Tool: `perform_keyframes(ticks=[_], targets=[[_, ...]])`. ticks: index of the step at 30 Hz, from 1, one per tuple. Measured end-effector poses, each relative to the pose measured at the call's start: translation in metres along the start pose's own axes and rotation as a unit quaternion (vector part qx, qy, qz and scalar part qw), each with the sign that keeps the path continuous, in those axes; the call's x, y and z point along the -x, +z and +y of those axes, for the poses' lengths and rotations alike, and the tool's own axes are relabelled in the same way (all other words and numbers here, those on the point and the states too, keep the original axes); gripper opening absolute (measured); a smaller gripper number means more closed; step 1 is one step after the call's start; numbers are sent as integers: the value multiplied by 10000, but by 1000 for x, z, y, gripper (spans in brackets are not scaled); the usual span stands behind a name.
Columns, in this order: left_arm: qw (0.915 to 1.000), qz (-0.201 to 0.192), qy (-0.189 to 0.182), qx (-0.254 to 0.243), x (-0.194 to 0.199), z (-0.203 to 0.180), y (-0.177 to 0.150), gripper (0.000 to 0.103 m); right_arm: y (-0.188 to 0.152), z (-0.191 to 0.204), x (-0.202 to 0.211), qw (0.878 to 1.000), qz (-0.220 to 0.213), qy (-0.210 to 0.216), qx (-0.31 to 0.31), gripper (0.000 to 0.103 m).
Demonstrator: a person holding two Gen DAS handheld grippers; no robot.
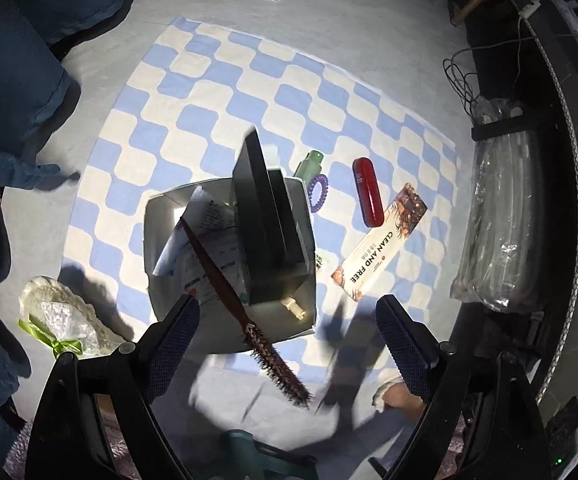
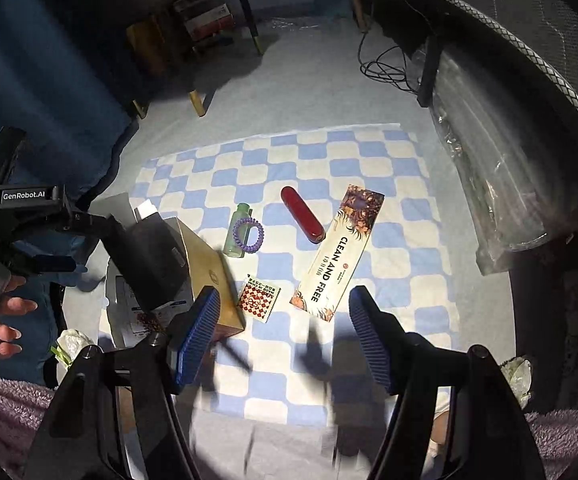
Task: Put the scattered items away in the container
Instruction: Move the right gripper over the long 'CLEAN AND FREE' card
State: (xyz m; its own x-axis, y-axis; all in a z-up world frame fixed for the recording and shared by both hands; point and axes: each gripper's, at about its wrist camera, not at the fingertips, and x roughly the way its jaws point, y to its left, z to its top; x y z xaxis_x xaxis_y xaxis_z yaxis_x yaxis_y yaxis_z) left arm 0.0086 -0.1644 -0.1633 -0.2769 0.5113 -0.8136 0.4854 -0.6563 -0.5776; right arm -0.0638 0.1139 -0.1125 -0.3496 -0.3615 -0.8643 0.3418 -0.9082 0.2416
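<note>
A grey open box (image 1: 151, 240) stands on the chequered cloth, holding dark upright boxes and papers. A red-handled round hairbrush (image 1: 225, 280) leans over the box's near rim, its bristle end sticking out between the fingers of my left gripper (image 1: 289, 320). That gripper is open and its pads are clear of the brush. On the cloth to the right of the box lie a green bottle (image 2: 241, 224), a purple coil hair tie (image 2: 249, 236), a red case (image 2: 303, 214), a long "CLEAN AND FREE" box (image 2: 337, 252) and a red chequered sachet (image 2: 259, 298). My right gripper (image 2: 285, 320) hangs open and empty above the sachet.
The blue-and-white chequered cloth (image 1: 209, 80) lies on a pale floor. A white shell-shaped dish with a green ribbon (image 1: 61, 320) sits left of the box. A plastic-wrapped bundle (image 1: 501, 216) and cables (image 1: 461, 80) lie at the right. Blue upholstery fills the left; a person's hand (image 2: 5, 312) holds the left gripper.
</note>
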Motion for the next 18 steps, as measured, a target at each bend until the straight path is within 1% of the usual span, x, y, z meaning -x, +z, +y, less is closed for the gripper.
perform_keyframes(ticks=[4,7,9,11,14,16,18], targets=[[9993,325,-123,-97,-5,-2,-1,89,-3,-9,-15,9998,70,12,-199,68],[9978,551,-220,-299,-3,-6,-3,89,-7,-30,-39,9971,419,120,-629,68],[9964,628,-224,-522,2,-12,-5,89,-13,-50,-59,9913,662,331,-1086,68],[9947,567,-40,-854,10,-23,-10,89,-20,-69,-76,9835,849,475,-1525,68],[9886,245,281,-1457,32,-42,-22,89,-34,-104,-101,9681,1008,413,-2258,68],[9832,41,341,-1792,48,-53,-30,89,-45,-124,-116,9575,1140,277,-2635,68],[9810,-110,216,-1925,61,-61,-35,89,-54,-137,-133,9495,1357,213,-2821,68]])
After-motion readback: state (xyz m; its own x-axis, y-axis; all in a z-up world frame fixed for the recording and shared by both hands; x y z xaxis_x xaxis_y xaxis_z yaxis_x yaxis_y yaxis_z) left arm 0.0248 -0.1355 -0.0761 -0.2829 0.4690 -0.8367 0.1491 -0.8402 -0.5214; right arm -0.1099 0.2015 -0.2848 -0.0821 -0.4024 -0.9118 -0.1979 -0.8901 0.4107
